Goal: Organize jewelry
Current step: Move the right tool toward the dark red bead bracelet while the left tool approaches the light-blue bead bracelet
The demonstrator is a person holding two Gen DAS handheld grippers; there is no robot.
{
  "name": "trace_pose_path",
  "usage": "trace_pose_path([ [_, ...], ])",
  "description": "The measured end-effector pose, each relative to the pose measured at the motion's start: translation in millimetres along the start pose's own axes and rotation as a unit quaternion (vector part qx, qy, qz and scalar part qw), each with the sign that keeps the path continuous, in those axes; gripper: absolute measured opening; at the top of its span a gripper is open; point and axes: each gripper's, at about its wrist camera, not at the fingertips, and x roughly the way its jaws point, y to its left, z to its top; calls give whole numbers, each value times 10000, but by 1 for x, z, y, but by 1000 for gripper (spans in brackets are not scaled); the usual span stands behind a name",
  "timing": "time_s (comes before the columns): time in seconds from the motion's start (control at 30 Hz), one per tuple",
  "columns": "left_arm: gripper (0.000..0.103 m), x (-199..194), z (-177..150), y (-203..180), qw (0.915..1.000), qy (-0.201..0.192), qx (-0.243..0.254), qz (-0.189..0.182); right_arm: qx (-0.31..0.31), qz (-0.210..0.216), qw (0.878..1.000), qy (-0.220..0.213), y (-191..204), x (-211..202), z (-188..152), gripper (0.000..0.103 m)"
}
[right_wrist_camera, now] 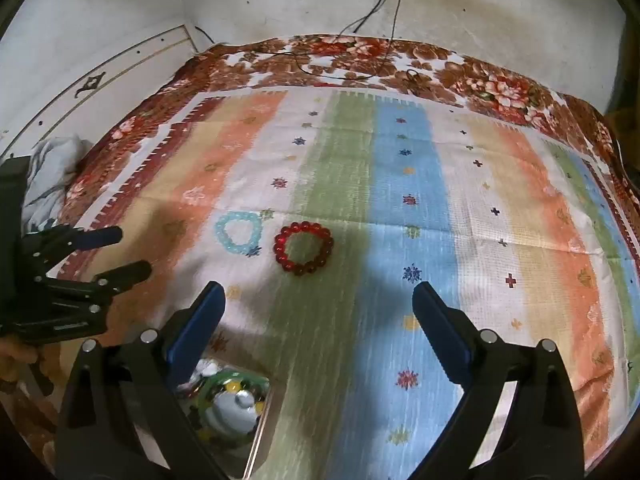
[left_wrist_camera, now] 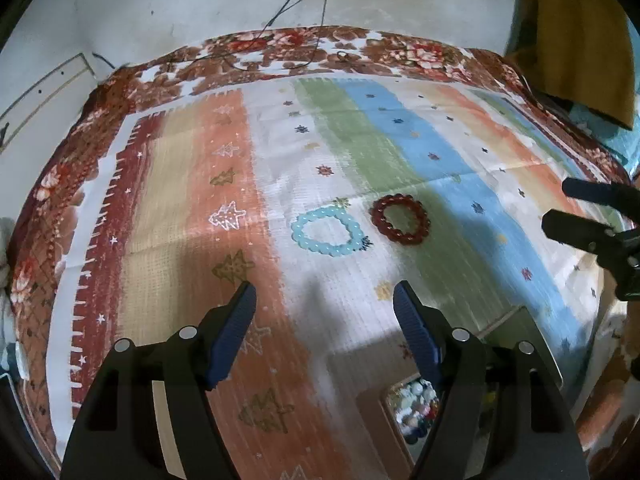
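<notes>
A light blue bead bracelet (left_wrist_camera: pixel 327 231) and a dark red bead bracelet (left_wrist_camera: pixel 400 220) lie side by side on the striped cloth (left_wrist_camera: pixel 280 168), a little apart. Both also show in the right wrist view, the blue bracelet (right_wrist_camera: pixel 237 233) left of the red bracelet (right_wrist_camera: pixel 304 248). My left gripper (left_wrist_camera: pixel 325 300) is open and empty, short of the blue bracelet. My right gripper (right_wrist_camera: pixel 318 300) is open and empty, short of the red bracelet. A box of mixed jewelry (left_wrist_camera: pixel 416 404) sits below the fingers; in the right wrist view the box (right_wrist_camera: pixel 228 400) holds a green bangle.
The striped cloth lies on a floral blanket (right_wrist_camera: pixel 360 56) against a white wall. Black cables (right_wrist_camera: pixel 384 8) hang down the wall onto the blanket. A yellow-brown cloth (left_wrist_camera: pixel 576 36) hangs at the right. The other gripper shows at each view's edge (left_wrist_camera: pixel 592 216) (right_wrist_camera: pixel 100 256).
</notes>
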Motion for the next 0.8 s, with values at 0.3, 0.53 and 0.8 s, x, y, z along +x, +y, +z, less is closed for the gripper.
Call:
trace_pose_path([
  [0.3,71,12,17,4,9998,-179,0,50,40,-96,9999,36,0,29,9,94],
  [0.53,73,31,24,2,10000,-41,49,54,145,-22,9998,147,-6,49,20,94],
  [0.8,73,56,31,14,9998,122,-105,104,414,-71,9982,437,-19,78,26,94],
])
